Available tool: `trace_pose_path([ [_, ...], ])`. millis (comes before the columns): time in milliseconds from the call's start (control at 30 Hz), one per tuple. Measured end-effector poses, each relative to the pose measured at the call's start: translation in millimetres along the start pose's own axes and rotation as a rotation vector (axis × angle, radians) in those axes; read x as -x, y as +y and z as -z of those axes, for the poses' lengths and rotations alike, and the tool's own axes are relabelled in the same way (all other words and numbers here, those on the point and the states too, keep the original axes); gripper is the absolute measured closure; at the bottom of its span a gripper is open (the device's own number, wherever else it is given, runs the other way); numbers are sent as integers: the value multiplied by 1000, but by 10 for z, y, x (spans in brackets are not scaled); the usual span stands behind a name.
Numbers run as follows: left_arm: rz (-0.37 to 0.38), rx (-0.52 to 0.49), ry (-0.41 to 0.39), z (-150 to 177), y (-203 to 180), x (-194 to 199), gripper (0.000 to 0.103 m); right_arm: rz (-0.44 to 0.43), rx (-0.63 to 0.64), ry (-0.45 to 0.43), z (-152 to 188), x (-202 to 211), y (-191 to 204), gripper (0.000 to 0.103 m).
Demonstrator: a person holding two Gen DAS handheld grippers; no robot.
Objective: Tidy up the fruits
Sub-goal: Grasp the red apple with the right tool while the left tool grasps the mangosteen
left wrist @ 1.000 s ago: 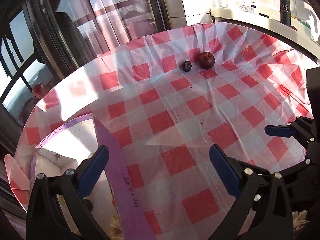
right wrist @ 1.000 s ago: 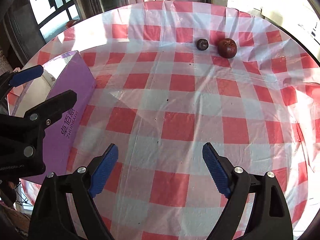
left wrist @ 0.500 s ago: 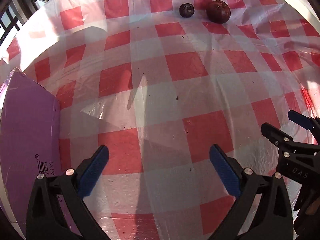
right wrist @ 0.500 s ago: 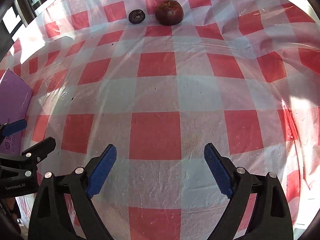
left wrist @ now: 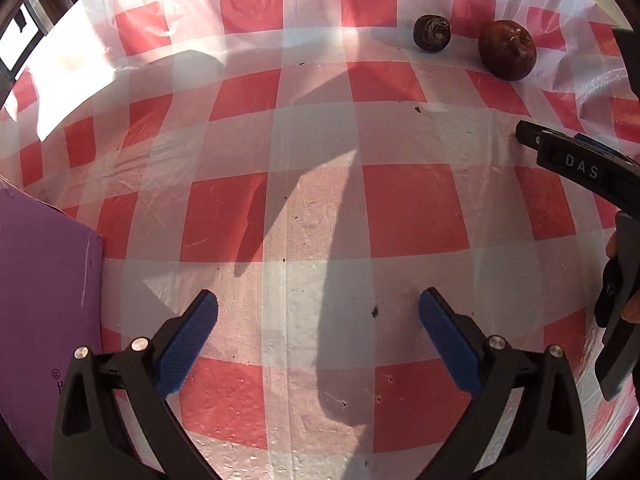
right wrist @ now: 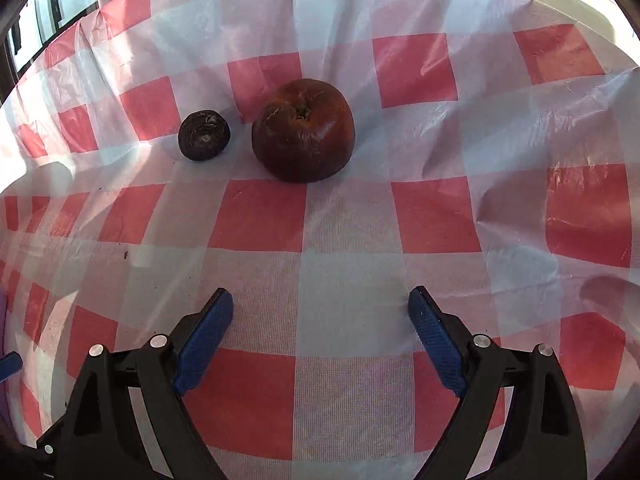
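The right gripper (right wrist: 320, 316) hangs over the checked tablecloth (right wrist: 344, 292) with its blue-padded fingers (right wrist: 436, 344) spread wide, holding nothing and touching nothing. Just ahead of it, a little left of its centre line, sits the large dark red fruit (right wrist: 303, 136), stem end up, and close beside that on the left, not touching, lies the small dark wrinkled fruit (right wrist: 204, 135). The left gripper (left wrist: 318, 316) is likewise spread wide and empty above the cloth; both fruits lie far ahead of it and off to the right, the small one (left wrist: 432, 33) left of the large one (left wrist: 507, 55). A purple box (left wrist: 44, 320) stands at its near left, its printing too cut off to read. At its right the other gripper's black finger (left wrist: 580, 164) reaches in, marked "DAS".
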State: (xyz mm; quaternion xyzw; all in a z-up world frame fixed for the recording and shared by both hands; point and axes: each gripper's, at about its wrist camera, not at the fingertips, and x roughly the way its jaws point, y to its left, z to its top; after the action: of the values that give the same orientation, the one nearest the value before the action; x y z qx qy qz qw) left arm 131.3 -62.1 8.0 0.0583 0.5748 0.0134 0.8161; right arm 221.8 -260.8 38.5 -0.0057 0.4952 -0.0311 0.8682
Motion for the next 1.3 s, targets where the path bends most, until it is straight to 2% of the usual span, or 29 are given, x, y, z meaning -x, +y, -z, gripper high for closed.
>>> trace_pose_path([
  [333,-8,41,-17,-218,-70,-45,1,-8,-19,-60,-521,-319,163,17],
  [367,-11,41,-21,-232,-80,-45,1,-12,-27,-56,-546,-342,156,21],
  [433,-15,38,-26,-285,-110,-52,1,-5,-67,-61,-569,-338,83,42],
  [533,-8,27,-45,-410,-178,-72,2,-66,-134,-86,-525,-260,-84,45],
  [633,1,0,-84,-606,-299,-95,2,-76,-168,-90,-405,-153,-226,46],
  [833,35,-68,-189,-1209,-675,-171,3,-71,-240,-103,-102,94,-463,46],
  [967,47,-87,-222,-1636,-898,-277,8,-73,-253,-106,24,201,-546,46],
  [1100,78,-77,-207,-1906,-1037,-403,20,-85,-255,-106,25,211,-534,46],
  [1133,105,-72,-195,-1940,-1055,-439,30,-88,-256,-106,-1,198,-543,46],
  [1167,136,-62,-202,-1966,-1067,-439,34,-89,-258,-106,13,212,-576,46],
  [1233,145,-85,-214,-1969,-1103,-386,66,-92,-260,-106,-116,150,-635,46],
  [1300,181,-84,-203,-1890,-1137,-286,66,-92,-260,-105,-123,143,-663,46],
])
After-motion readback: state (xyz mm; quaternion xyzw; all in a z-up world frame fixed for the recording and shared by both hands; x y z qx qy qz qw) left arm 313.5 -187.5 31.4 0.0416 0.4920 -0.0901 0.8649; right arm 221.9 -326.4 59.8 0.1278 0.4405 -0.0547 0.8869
